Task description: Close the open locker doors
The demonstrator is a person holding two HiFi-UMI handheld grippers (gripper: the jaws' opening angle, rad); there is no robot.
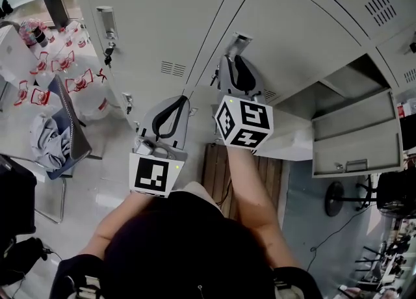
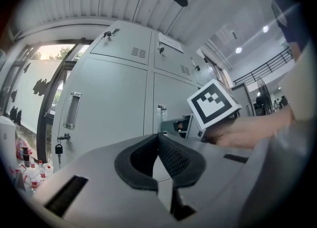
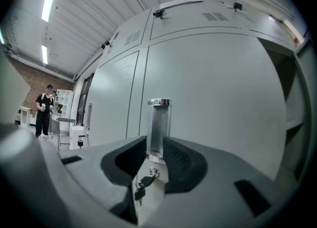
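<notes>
Grey lockers fill the head view. My right gripper is up against a shut locker door. Its jaws stand on either side of the door's chrome handle, a little apart from it. A key hangs in the lock just under the handle. My left gripper is lower and to the left, shut with nothing between its pads, and it points at the lower lockers. To the right a lower locker door stands swung open, with its compartment bare.
A chair draped with cloth stands at left beside several packed water bottles. A wooden pallet lies below my arms. Keys hang in other locks. A person stands far off in the right gripper view.
</notes>
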